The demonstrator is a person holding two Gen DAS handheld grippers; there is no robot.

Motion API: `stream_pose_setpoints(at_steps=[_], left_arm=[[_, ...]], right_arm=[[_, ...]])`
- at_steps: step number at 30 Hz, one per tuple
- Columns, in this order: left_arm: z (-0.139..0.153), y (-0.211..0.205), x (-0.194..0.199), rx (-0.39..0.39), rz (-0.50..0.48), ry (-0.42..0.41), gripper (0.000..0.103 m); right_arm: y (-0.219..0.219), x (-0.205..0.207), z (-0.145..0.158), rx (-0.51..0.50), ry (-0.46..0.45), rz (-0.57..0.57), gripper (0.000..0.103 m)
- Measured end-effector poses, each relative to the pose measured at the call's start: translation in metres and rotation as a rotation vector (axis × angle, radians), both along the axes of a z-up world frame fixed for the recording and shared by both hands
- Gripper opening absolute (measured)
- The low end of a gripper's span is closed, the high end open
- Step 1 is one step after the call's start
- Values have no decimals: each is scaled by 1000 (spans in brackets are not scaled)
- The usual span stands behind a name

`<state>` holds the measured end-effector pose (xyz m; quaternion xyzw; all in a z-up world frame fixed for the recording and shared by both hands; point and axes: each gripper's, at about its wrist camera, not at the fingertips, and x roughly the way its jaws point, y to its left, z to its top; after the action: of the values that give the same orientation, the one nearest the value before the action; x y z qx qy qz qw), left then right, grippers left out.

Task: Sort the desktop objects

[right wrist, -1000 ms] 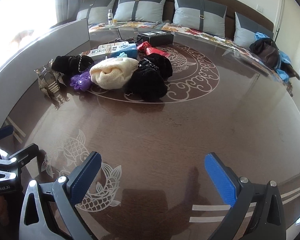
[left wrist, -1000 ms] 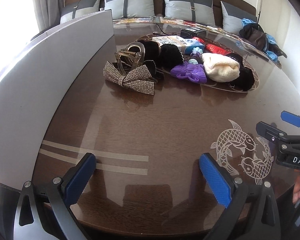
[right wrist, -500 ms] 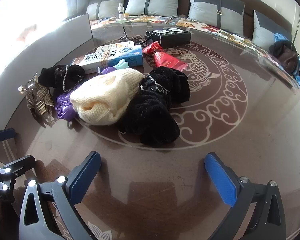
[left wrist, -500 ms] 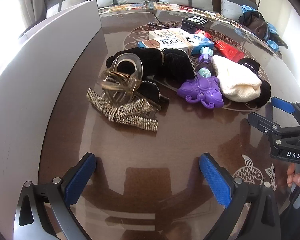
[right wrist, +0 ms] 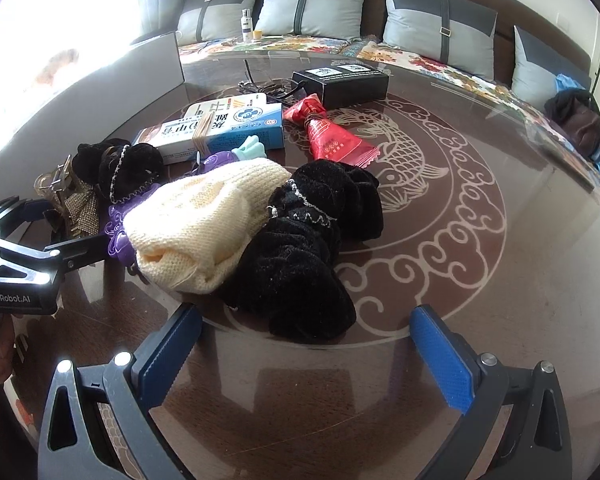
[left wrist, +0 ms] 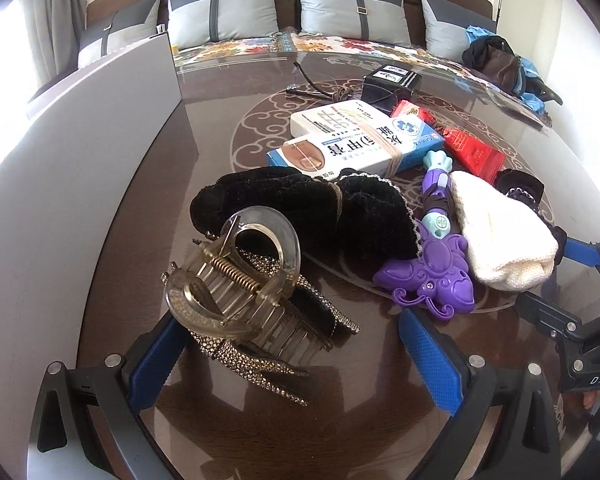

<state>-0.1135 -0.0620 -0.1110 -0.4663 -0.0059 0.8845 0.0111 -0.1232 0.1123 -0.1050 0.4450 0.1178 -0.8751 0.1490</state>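
Observation:
A pile of small objects lies on the dark round table (left wrist: 260,432). My left gripper (left wrist: 296,356) is open, its blue pads on either side of a clear hair claw clip (left wrist: 236,288) that rests on a rhinestone bow (left wrist: 260,364). Behind them lie a black velvet scrunchie (left wrist: 312,216), a purple toy (left wrist: 428,276), a cream knit piece (left wrist: 504,240) and a blue-and-white box (left wrist: 360,140). My right gripper (right wrist: 304,356) is open just short of another black velvet scrunchie (right wrist: 304,256), beside the cream knit piece (right wrist: 204,228).
A grey panel (left wrist: 60,184) stands along the table's left side. A red packet (right wrist: 328,136), a black box (right wrist: 340,80) and a cable lie farther back. A sofa with grey cushions (right wrist: 312,8) is behind the table. A hand (right wrist: 0,352) holds the left gripper.
Both grippers have moved forward toward the pile. The left one now straddles the claw clip and bow; the right one has come up close to the black scrunchie. Both stay open.

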Motion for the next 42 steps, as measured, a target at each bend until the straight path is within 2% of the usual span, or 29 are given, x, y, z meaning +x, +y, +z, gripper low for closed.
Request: stream_pose_setpoints(at_steps=[42], left_arm=[[-1,4,-2,-2,2,22,103]], right_arm=[[-1,-3,0,-5,2,-2,103]])
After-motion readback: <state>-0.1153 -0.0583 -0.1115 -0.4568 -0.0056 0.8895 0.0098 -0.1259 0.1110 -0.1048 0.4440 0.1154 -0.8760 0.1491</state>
